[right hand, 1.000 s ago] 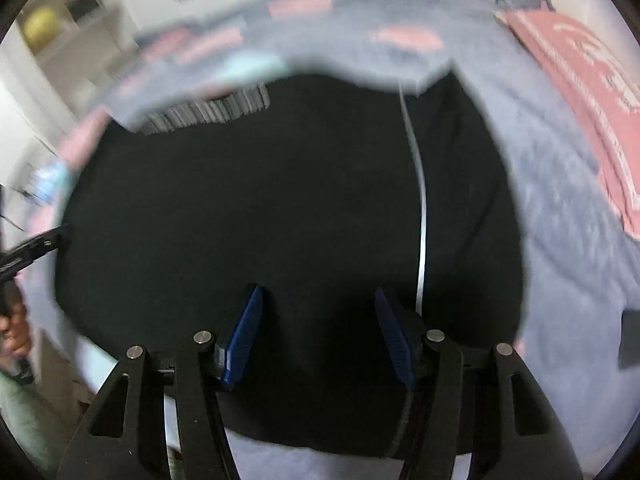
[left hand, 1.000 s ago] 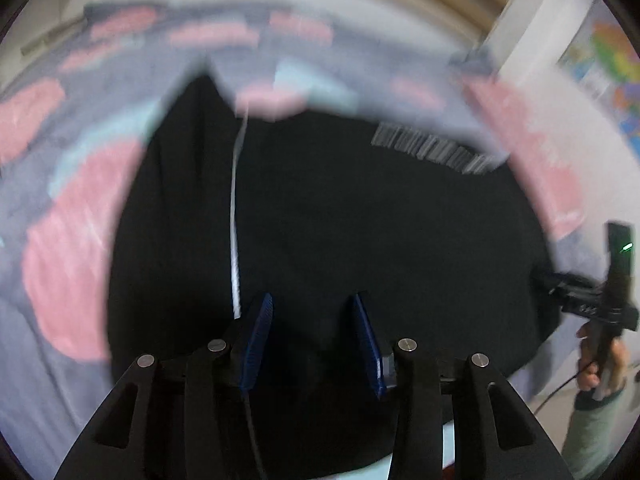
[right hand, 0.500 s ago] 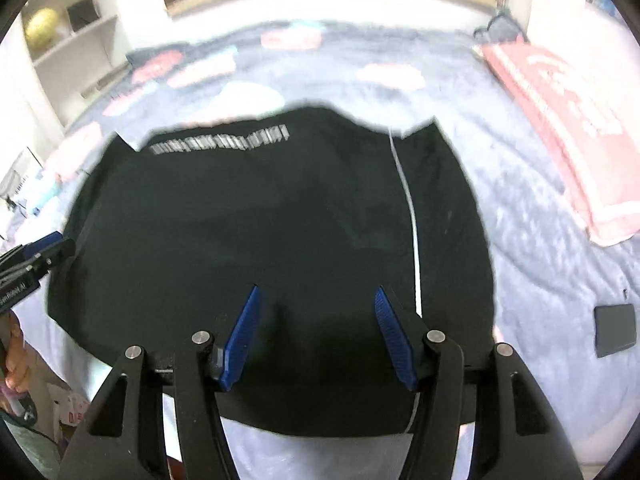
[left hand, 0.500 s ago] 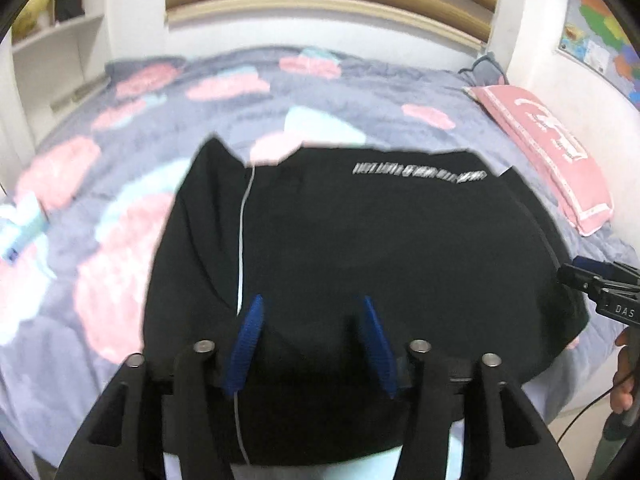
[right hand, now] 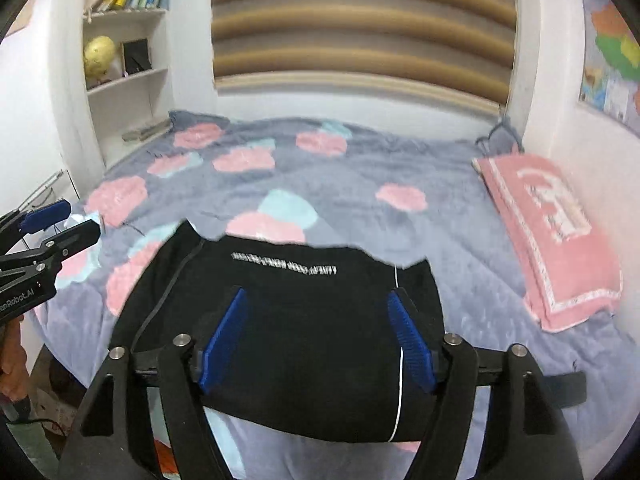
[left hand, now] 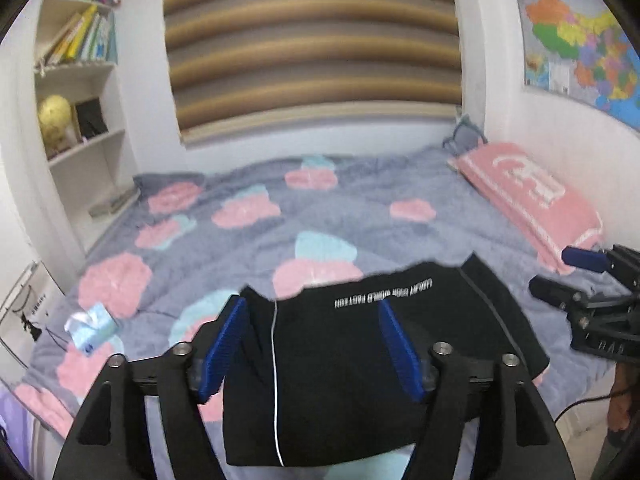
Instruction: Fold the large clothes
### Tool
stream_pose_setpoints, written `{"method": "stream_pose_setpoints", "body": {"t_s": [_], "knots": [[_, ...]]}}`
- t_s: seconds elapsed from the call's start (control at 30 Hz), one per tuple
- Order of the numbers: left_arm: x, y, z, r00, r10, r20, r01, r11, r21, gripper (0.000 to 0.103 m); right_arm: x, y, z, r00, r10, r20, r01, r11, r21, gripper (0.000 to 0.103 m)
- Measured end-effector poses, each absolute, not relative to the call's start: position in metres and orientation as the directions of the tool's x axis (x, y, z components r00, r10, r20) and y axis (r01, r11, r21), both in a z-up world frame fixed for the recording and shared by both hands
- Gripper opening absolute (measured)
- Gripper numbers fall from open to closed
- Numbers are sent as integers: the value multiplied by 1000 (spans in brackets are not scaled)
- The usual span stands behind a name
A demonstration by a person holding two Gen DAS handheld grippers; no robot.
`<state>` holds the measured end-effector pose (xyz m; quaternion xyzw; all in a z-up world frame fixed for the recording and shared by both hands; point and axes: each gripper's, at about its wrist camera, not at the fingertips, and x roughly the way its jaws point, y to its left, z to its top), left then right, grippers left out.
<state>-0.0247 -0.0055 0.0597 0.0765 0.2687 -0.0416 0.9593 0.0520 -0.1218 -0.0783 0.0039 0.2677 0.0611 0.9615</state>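
A black garment (left hand: 360, 364) with a white side stripe and white lettering lies folded flat near the front edge of the bed; it also shows in the right wrist view (right hand: 296, 332). My left gripper (left hand: 312, 344) is open and empty, held above and back from the garment. My right gripper (right hand: 318, 336) is open and empty, also raised above it. Each gripper appears at the edge of the other's view: the right one (left hand: 576, 280) and the left one (right hand: 52, 224).
The bed has a grey blanket with pink and blue clouds (left hand: 248, 216). A pink pillow (left hand: 532, 196) lies at the right by the wall. A tissue pack (left hand: 90, 326) lies at the left. A dark flat object (right hand: 568, 390) lies on the bed at the right. Bookshelves (left hand: 76, 92) stand at the left.
Both grippers have pulled up and back from the garment, so it looks smaller and more of the room shows. Both stay open and have opened wider.
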Motion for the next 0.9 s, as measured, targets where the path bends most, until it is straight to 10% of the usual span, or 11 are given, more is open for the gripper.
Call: {"method": "stream_pose_setpoints", "body": {"t_s": [0.9], "knots": [[-40,-15,-17,794,38,-607,19,996,87,78,66,-109,-147,796,65,-602,-32,997,66,87]]}}
